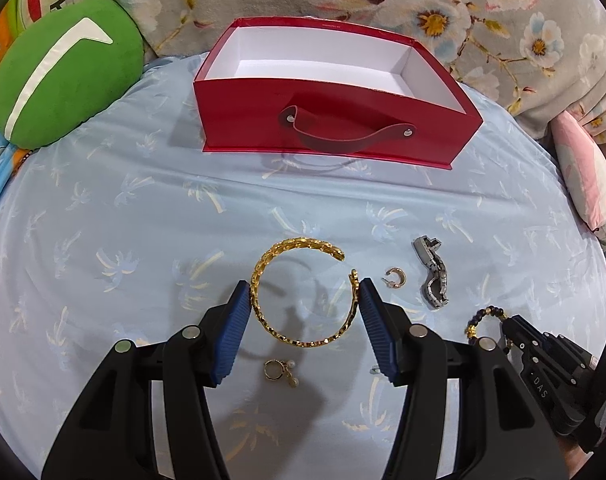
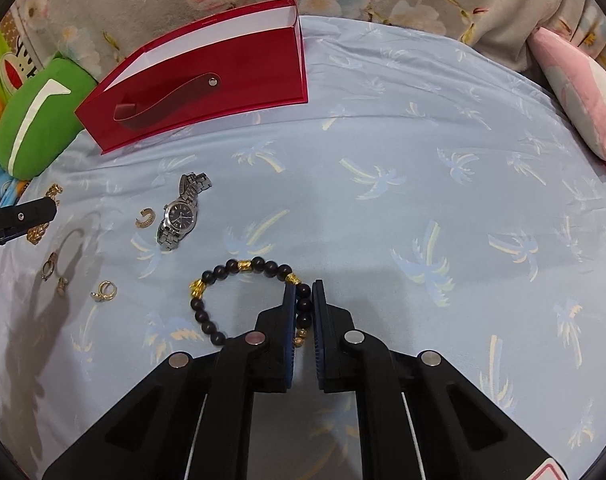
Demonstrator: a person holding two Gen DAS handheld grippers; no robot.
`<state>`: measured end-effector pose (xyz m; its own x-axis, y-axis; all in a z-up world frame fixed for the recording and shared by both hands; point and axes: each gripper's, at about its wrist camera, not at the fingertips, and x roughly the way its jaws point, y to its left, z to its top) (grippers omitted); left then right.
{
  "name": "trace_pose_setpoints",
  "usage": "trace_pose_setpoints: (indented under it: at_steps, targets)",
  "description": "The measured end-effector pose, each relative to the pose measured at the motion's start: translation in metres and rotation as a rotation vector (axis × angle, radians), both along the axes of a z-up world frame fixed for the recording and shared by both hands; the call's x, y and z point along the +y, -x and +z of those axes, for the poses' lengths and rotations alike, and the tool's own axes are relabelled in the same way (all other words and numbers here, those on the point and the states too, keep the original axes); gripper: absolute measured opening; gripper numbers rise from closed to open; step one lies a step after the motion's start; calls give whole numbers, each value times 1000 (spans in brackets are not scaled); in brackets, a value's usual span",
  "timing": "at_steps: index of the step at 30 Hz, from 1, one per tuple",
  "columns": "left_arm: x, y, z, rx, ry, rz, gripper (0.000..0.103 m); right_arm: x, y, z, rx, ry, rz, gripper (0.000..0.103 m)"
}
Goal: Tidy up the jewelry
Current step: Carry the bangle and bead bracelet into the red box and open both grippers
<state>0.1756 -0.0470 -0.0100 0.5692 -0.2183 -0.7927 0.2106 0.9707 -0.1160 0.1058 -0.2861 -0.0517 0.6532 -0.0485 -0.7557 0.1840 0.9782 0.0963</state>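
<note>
Left wrist view: we see the left tool (image 1: 304,286) spread wide, ribbed blue pads flanking the gold chain-link bangle (image 1: 303,292) on the palm-print bed sheet (image 1: 143,208). Right tool (image 2: 303,292) pinches the dark-and-gold bead bracelet (image 2: 247,266), near the steel watch (image 2: 181,213).

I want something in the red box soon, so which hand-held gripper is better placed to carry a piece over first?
Right. The right hand-held gripper is already closed on the beaded bracelet; the left hand-held gripper is still open around the gold bangle.
</note>
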Motion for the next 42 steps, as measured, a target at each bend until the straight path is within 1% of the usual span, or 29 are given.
trace_pose_setpoints:
  at_steps: [4, 7, 14, 24, 29, 32, 36, 39, 42]
  targets:
    - [-1, 0, 2, -5, 3, -4, 54, 3, 1, 6, -23, -2, 4, 7]
    - [-1, 1, 6, -13, 7, -8, 54, 5, 2, 19, -58, -10, 8, 7]
    - [-1, 4, 22, -44, 25, -19, 54, 17, -2, 58, -145, -1, 44, 7]
    - [2, 3, 46, -88, 40, -26, 54, 32, -16, 100, -225, 21, 104, 7]
    - [2, -6, 67, -130, 39, -35, 54, 38, -31, 128, -270, 14, 144, 7]
    - [2, -20, 84, -161, 46, -40, 54, 40, -46, 151, -314, 14, 169, 7]
    - [-3, -50, 109, -221, 25, -42, 54, 42, -71, 183, -368, 31, 191, 7]
    - [-11, -76, 126, -263, 4, -42, 54, 41, -99, 206, -401, 36, 209, 7]
    - [-19, -104, 137, -282, 2, -47, 54, 42, -132, 224, -419, 50, 222, 7]
